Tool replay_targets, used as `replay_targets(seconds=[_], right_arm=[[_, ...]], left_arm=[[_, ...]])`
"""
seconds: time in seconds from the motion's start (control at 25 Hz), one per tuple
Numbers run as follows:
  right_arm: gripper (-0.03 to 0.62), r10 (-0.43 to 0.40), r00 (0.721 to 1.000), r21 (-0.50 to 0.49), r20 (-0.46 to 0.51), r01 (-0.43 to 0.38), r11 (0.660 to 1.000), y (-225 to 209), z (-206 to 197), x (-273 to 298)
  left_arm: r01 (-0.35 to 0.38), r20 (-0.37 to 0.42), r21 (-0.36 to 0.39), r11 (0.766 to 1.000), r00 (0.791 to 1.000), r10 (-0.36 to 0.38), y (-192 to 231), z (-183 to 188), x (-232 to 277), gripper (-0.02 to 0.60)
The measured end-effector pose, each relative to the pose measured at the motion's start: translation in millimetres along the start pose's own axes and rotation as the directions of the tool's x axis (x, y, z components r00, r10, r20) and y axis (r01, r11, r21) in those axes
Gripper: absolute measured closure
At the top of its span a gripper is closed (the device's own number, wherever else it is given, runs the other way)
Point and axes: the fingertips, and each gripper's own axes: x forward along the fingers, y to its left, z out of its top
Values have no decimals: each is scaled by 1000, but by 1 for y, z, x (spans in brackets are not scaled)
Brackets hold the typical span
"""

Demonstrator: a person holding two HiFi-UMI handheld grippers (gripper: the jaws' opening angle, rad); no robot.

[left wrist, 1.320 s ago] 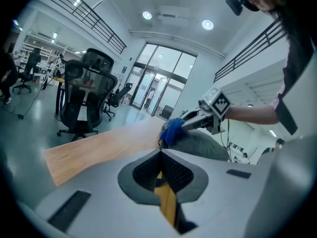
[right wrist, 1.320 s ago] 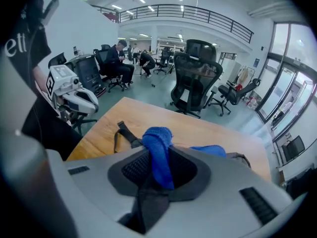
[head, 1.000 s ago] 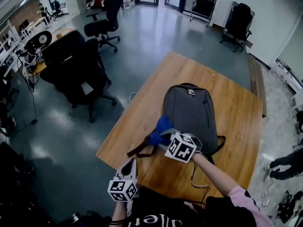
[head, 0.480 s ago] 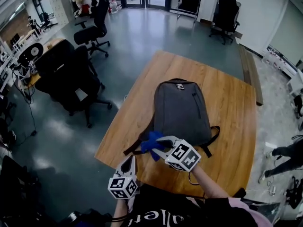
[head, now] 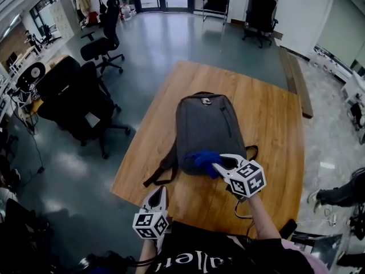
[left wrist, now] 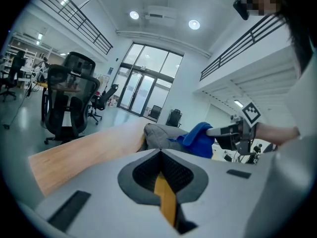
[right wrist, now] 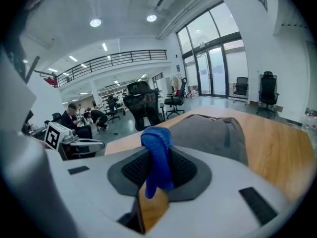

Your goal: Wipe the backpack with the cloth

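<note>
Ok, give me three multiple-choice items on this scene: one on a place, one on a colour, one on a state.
1. The backpack lies:
A) on an office chair
B) on the wooden table
C) on the floor

2. The cloth is:
A) red
B) white
C) blue

3. The left gripper is:
A) shut on nothing
B) wide open
C) shut on the cloth

Answers:
1 B, the head view shows it lying flat on the wood.
2 C, it hangs blue from the jaws of the right gripper.
3 A, the left gripper view shows its jaws together with nothing between them.
</note>
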Motion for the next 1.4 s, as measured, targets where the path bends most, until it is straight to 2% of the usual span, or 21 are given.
replay_targets(seconds=[0.2, 0.48, 0.64, 0.76, 0.92, 1.08, 1.24, 1.4], right_arm=[[508, -138, 990, 84, 6, 137, 987, -57, -24, -43], [508, -282, 959, 153, -18, 281, 947, -118, -60, -98], [508, -332, 943, 177, -26, 331, 927, -136, -69, -118], [508, -340, 940, 176, 8, 333, 926, -136, -58, -127], [508, -299, 950, 153, 92, 283, 947, -121, -17, -122], [508, -197, 967, 105, 161, 182, 978, -87, 27, -95], [508, -69, 982, 58, 177, 59, 997, -41, 58, -42], [508, 71, 985, 6, 159, -73, 997, 14, 81, 18]], left_arm=[[39, -4, 17, 999, 999, -39, -20, 2, 15, 583], [92, -33, 62, 994, 995, -90, -47, 1, 32, 583], [120, -41, 80, 990, 992, -117, -59, 4, 40, 583], [130, -39, 90, 987, 991, -127, -65, 7, 46, 583], [118, -28, 90, 989, 993, -116, -60, 12, 51, 583], [95, -24, 68, 993, 995, -94, -53, 12, 47, 583], [83, -25, 49, 995, 996, -82, -45, 8, 43, 583], [79, -21, 41, 996, 997, -78, -38, 9, 38, 583]])
